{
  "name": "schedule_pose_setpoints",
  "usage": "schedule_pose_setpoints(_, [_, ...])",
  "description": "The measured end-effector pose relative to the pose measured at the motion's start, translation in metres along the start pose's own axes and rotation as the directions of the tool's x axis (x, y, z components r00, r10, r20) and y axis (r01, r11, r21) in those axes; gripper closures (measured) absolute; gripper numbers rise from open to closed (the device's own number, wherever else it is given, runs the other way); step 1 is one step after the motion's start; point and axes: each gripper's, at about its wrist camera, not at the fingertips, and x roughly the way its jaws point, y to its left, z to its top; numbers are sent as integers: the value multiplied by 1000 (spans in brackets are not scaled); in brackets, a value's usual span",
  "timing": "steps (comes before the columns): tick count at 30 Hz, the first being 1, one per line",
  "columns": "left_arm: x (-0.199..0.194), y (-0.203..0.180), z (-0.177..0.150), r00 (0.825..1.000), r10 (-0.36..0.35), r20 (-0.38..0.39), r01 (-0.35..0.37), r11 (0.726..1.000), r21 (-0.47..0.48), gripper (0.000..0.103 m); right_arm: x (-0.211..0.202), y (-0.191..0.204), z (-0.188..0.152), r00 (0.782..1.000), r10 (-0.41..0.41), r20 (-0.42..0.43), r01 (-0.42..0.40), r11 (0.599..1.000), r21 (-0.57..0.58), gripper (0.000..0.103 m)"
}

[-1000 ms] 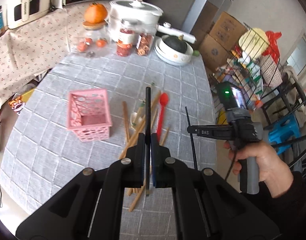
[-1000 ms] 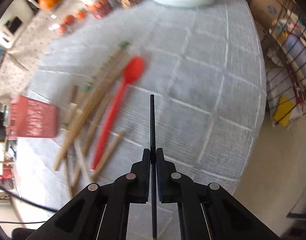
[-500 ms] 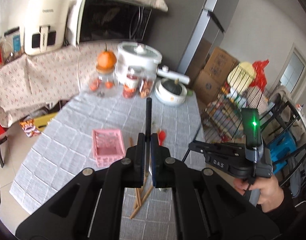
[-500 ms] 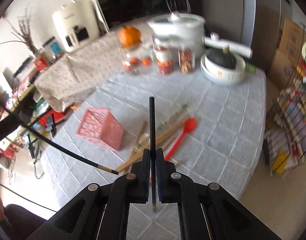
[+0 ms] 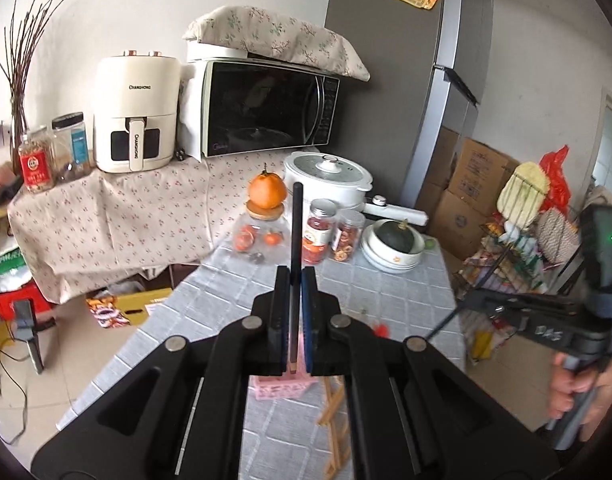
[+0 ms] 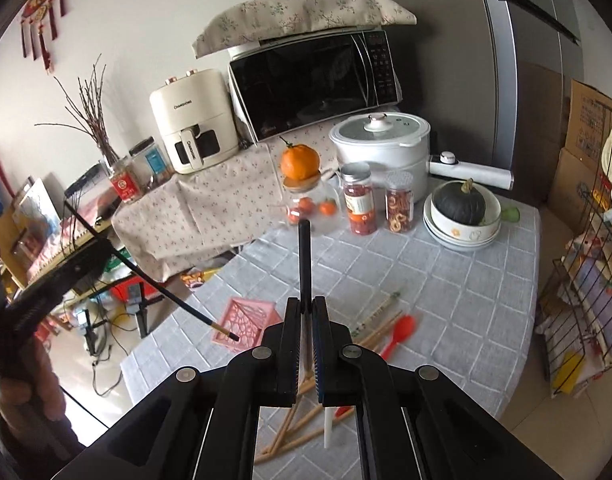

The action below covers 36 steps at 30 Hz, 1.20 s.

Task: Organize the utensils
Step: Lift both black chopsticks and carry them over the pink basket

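My left gripper is clamped on a black chopstick that runs forward between the pads. My right gripper is likewise closed tight on a second black chopstick, its shaft upright ahead of the jaws. Below and just left of the right gripper sits the pink basket; just right of it lie the wooden chopsticks and the red spoon on the grey cloth. The left-held stick crosses toward the basket. I judge the step to be delivery: I should tilt each tip down over the basket mouth, one at a time, and let go only when the tip is inside.
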Motion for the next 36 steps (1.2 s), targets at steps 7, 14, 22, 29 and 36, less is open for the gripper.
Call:
schedule_pose_setpoints(7, [37, 10, -7, 994, 56, -88, -58, 998, -19, 97, 1, 6, 2, 1000, 14, 16, -14, 1000, -14, 98])
schedule_pose_setpoints(14, [72, 21, -17, 983, 55, -178, -67, 996, -59, 97, 1, 9, 2, 999, 36, 19, -35, 999, -27, 98])
schedule_pose_setpoints(22, [86, 31, -18, 977, 47, -208, -73, 990, -117, 78, -1, 18, 5, 998, 64, 30, -63, 997, -44, 98])
schedule_pose_setpoints(29, [71, 41, -11, 984, 9, -180, -43, 982, -186, 54, 0, 27, 16, 992, 115, 57, -113, 993, -36, 98])
schedule_pose_setpoints(36, [54, 54, -18, 973, 53, -227, -98, 976, -194, 41, 9, 41, 34, 982, 155, 108, -153, 988, -25, 98])
